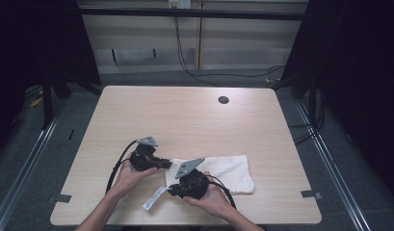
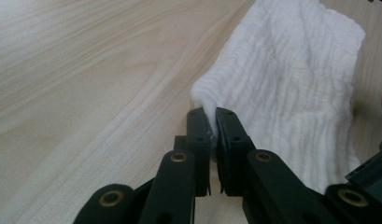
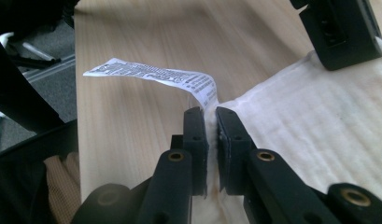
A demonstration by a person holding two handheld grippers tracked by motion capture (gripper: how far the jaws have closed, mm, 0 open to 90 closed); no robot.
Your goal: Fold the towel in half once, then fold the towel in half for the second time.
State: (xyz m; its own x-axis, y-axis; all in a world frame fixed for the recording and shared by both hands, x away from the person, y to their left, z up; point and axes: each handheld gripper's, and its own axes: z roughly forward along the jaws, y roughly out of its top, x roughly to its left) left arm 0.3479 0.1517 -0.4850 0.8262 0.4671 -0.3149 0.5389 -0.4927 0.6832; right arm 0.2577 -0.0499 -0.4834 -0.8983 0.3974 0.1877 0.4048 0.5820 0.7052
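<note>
Both grippers (image 2: 212,114) (image 3: 211,114) pinching white towel (image 1: 228,171), label (image 3: 151,74) beside

My towel (image 1: 223,171) was white with a ribbed weave, its label (image 3: 156,77) white with dense black print. My grippers' jaws were black with brass-coloured pins. The table (image 1: 185,115) showed pale wood grain.

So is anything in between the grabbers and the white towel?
No. Both already pinch the white towel: the left gripper holds one corner, the right gripper the corner by the care label.
</note>
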